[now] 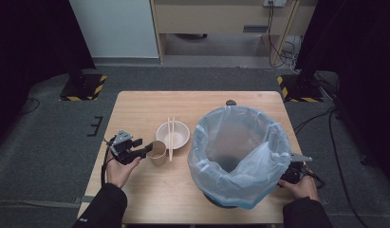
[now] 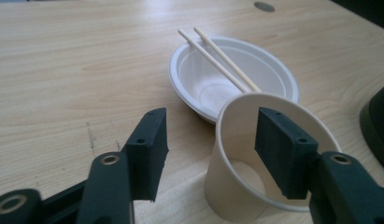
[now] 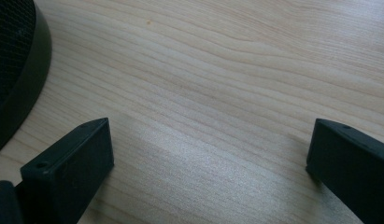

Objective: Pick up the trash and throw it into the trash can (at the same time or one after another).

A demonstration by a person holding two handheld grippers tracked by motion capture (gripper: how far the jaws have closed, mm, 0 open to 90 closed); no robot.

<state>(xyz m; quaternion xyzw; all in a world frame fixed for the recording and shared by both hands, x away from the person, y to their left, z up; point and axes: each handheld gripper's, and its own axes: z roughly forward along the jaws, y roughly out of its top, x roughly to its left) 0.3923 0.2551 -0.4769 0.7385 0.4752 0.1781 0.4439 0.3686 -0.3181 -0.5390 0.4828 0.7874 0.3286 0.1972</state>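
A paper cup [image 1: 158, 152] [image 2: 236, 186] stands upright on the wooden table [image 1: 150, 109], just in front of a white bowl [image 1: 173, 135] [image 2: 203, 84]. Two wooden chopsticks [image 1: 171, 135] [image 2: 217, 63] lie across the bowl. My left gripper [image 1: 146, 151] [image 2: 213, 149] straddles the cup's left wall: one jaw is inside the cup, the other outside with a gap to the wall. It is open. My right gripper [image 3: 208, 158] is low over bare table by the bin's black base [image 3: 17, 70], jaws wide apart with nothing between them; a hand holds it [image 1: 290, 176] behind the bag.
A large black bin lined with a pale blue plastic bag [image 1: 237, 152] takes up the right half of the table. A small dark disc [image 1: 230, 102] lies near the far edge. Bare wood spreads left of the bowl and in front of the cup.
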